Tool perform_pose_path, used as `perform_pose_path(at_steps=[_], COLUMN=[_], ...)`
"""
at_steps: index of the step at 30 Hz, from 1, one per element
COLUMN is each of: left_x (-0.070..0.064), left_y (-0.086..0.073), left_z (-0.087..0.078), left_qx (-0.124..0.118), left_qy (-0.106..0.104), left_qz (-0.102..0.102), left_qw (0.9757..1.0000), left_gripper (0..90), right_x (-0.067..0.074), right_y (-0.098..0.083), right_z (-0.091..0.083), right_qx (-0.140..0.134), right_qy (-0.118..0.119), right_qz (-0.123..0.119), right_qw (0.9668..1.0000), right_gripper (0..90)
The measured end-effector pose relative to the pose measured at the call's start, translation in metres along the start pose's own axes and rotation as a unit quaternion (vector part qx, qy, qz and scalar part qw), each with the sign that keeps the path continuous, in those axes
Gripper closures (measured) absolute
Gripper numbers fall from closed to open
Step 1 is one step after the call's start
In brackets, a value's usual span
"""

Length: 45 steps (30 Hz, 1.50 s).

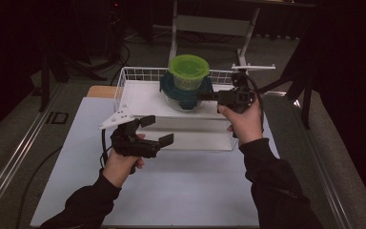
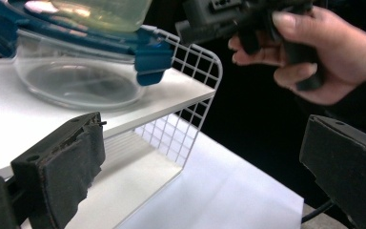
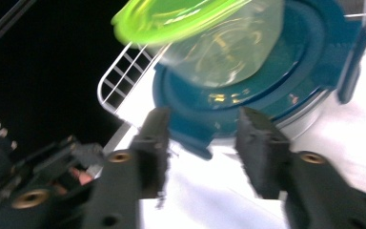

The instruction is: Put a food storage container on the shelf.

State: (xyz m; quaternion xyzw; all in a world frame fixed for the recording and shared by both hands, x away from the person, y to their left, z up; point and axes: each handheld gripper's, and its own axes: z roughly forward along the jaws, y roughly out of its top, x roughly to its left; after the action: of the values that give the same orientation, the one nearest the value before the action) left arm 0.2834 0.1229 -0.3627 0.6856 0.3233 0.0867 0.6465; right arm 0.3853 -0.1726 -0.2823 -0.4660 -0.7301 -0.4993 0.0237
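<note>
A clear glass container with a blue clip lid (image 1: 183, 95) (image 2: 76, 81) (image 3: 276, 81) stands on the white board of a wire basket (image 1: 124, 81) (image 2: 195, 62) (image 3: 119, 71). A clear tub with a green lid (image 1: 188, 71) (image 3: 181, 19) sits on top of it. My right gripper (image 1: 206, 96) (image 3: 202, 119) reaches in from the right. Its jaws stand apart on either side of the blue lid's rim and do not press on it. My left gripper (image 1: 158, 130) (image 2: 202, 129) hovers in front of the basket, wide open with nothing between its fingers.
The basket rests on a white table mat (image 1: 186, 181) with free room in front. A white stand frame (image 1: 209, 24) rises behind the basket. A metal rail (image 1: 14, 157) runs along the table's left side. In the left gripper view, the other hand (image 2: 324, 52) holds its gripper.
</note>
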Motion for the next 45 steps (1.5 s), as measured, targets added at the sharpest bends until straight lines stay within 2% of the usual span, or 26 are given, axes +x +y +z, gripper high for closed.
perform_pose_path(at_steps=[2, 4, 6, 8, 10, 12, 15, 16, 18, 20, 25, 31, 39, 41, 45], left_x=[0.0, -0.001, -0.003, -0.006, -0.009, -0.011, -0.012, -0.012, -0.013, -0.013, -0.013, -0.015, -0.021, -0.022, -0.022], left_y=[0.0, -0.001, -0.002, -0.005, -0.008, -0.011, -0.018, -0.018, -0.027, -0.034, -0.053, -0.073, -0.097, -0.102, -0.112], left_z=[-0.002, -0.004, -0.006, -0.007, -0.009, -0.012, -0.015, -0.015, -0.019, -0.019, -0.018, -0.015, -0.012, -0.011, -0.011], left_qx=[-0.005, -0.009, -0.006, -0.005, -0.001, 0.0, 0.001, 0.001, 0.005, 0.013, 0.029, 0.051, 0.062, 0.07, 0.07], left_qy=[-0.015, -0.014, -0.014, -0.014, -0.015, -0.018, -0.022, -0.022, -0.028, -0.024, -0.031, -0.037, -0.053, -0.054, -0.053], left_qz=[0.008, 0.025, 0.029, 0.036, 0.041, 0.04, 0.042, 0.042, 0.04, 0.046, 0.055, 0.059, 0.059, 0.06, 0.06], left_qw=[0.9998, 0.9995, 0.9995, 0.9993, 0.999, 0.999, 0.9989, 0.9989, 0.9988, 0.9986, 0.9976, 0.9962, 0.9949, 0.9943, 0.9944], left_gripper=[1.1, 1.1, 1.1, 1.2, 1.2, 1.2, 1.2, 1.2, 1.1, 1.2, 1.2, 1.2, 1.2, 1.2, 1.2], right_x=[0.005, 0.008, 0.011, 0.011, 0.01, 0.009, 0.005, 0.005, 0.003, 0.001, -0.007, -0.021, -0.043, -0.045, -0.056], right_y=[-0.008, -0.018, -0.028, -0.04, -0.053, -0.066, -0.083, -0.083, -0.101, -0.109, -0.131, -0.157, -0.186, -0.188, -0.205], right_z=[-0.003, -0.005, -0.006, -0.006, -0.005, -0.004, -0.003, -0.003, -0.001, 0.0, 0.004, 0.009, 0.013, 0.013, 0.013], right_qx=[-0.006, -0.017, -0.019, -0.014, -0.013, -0.013, -0.018, -0.018, -0.02, -0.019, -0.02, -0.015, -0.015, -0.016, -0.018], right_qy=[0.005, 0.011, 0.017, 0.04, 0.047, 0.038, 0.039, 0.039, 0.029, 0.024, 0.016, 0.011, 0.006, 0.004, 0.002], right_qz=[-0.015, -0.024, -0.034, -0.051, -0.054, -0.071, -0.072, -0.072, -0.088, -0.093, -0.106, -0.105, -0.094, -0.094, -0.082], right_qw=[0.9998, 0.9995, 0.9991, 0.9978, 0.9973, 0.9967, 0.9965, 0.9965, 0.9955, 0.9952, 0.9941, 0.9943, 0.9955, 0.9955, 0.9965], right_gripper=[42.1, 34.2, 28.7, 21.8, 20.6, 19.3, 19.1, 19.1, 19.1, 19.2, 19.2, 19.3, 19.3, 19.3, 19.3])
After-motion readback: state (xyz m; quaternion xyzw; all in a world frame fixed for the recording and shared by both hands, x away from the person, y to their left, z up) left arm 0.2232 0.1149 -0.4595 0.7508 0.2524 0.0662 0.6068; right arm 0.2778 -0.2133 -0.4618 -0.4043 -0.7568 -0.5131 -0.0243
